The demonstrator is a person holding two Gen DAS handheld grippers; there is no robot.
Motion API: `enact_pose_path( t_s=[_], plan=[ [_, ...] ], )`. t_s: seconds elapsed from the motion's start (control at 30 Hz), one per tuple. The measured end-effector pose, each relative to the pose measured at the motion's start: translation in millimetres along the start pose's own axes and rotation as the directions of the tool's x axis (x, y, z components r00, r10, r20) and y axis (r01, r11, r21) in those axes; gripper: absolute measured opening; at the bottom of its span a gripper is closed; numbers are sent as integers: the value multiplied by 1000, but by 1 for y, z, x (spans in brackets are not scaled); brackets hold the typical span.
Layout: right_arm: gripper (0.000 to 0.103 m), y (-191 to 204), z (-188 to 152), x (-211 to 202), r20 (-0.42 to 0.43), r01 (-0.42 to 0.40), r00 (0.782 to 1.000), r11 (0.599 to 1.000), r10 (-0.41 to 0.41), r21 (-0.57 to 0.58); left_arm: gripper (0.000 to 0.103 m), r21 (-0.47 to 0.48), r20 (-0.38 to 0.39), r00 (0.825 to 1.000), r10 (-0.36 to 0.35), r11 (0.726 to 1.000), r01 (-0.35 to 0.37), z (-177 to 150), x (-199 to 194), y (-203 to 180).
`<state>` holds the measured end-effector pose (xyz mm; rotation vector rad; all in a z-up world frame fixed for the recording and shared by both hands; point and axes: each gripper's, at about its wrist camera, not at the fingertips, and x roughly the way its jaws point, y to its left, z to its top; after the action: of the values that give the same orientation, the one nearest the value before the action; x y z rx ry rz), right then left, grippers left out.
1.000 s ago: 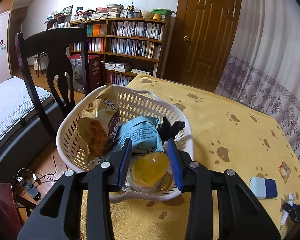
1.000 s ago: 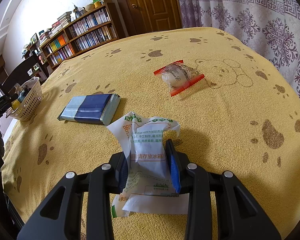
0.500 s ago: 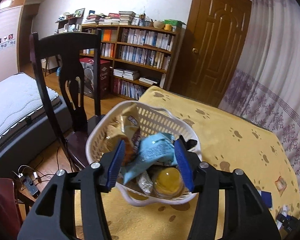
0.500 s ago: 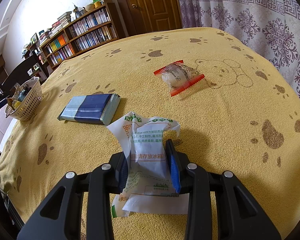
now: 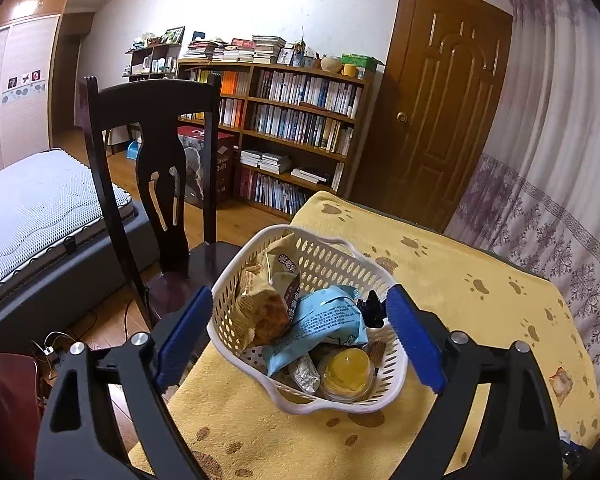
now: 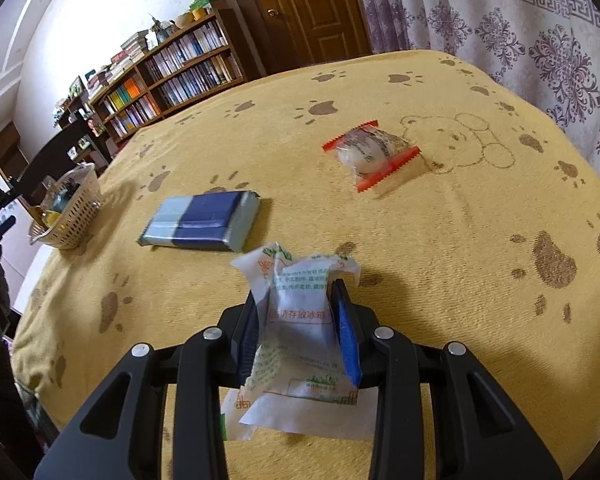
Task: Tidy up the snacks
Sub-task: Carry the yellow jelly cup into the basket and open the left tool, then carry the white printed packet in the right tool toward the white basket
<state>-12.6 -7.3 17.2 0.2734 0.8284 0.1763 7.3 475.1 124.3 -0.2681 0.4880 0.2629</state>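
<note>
A white slotted basket [image 5: 384, 276] stands at the corner of the yellow paw-print table [image 5: 480, 320]. It holds a yellow jelly cup [image 5: 346, 370], a light blue packet [image 5: 324, 320] and a brown snack bag [image 5: 260, 308]. My left gripper [image 5: 296, 306] is open wide, its jaws either side of the basket and above it, holding nothing. My right gripper [image 6: 296, 296] is shut on a crumpled white snack packet [image 6: 288, 268] with green and orange print, low over the cloth. A blue wrapped bar [image 6: 200, 222] and a red-edged clear packet [image 6: 370, 152] lie beyond it. The basket [image 6: 70, 212] sits far left.
A dark wooden chair [image 5: 156, 152] stands just beyond the table corner by the basket, with a bed [image 5: 32, 208] to its left. A bookshelf [image 5: 292, 120], a door [image 5: 440, 100] and a curtain [image 5: 560, 160] line the room. The table edge runs close under the basket.
My left gripper let go of the jelly cup, which now lies in the basket, then opened wide and drew back and up. My right gripper shifted slightly, still holding the white packet.
</note>
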Motion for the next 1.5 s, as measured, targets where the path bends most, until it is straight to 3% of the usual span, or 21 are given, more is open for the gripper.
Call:
enact_pose_path(
  t_s=[0.13,0.33,0.4,0.63,0.8,1.13,1.3,1.37,1.4,1.43,1.5],
  plan=[
    [35,6,0,-5,4,-24,1000,1000,24,-1,93,-21,0,1000,-11,1000,11,1,-2,3],
    [36,9,-4,-5,7,5,1000,1000,-5,-17,93,-27,2,1000,-12,1000,12,2,-2,4],
    [48,12,-7,-5,4,15,1000,999,-15,-31,93,-26,3,1000,-11,1000,11,2,-2,4],
    [51,33,-18,0,3,100,995,986,-101,-137,93,-25,3,1000,-13,1000,13,3,-3,4],
    [37,37,-20,-2,18,155,988,974,-154,-166,93,-30,6,1000,-13,999,13,5,-4,5],
    [25,60,-4,-16,49,106,994,973,-98,-205,93,-63,18,1000,-10,998,11,13,-8,15],
    [25,78,5,-21,68,104,994,965,-90,-242,93,-86,30,999,-14,996,17,16,-12,23],
    [26,73,5,-20,58,106,994,971,-96,-212,93,-93,33,999,-16,996,19,17,-12,24],
    [32,70,4,-20,58,114,993,974,-104,-195,93,-94,33,999,-18,995,21,16,-12,25],
    [39,67,3,-20,56,118,992,977,-109,-180,93,-93,32,999,-17,996,20,16,-12,25],
    [65,55,2,-22,66,128,990,983,-121,-130,93,-89,29,999,-17,996,20,15,-12,25]
  ],
)
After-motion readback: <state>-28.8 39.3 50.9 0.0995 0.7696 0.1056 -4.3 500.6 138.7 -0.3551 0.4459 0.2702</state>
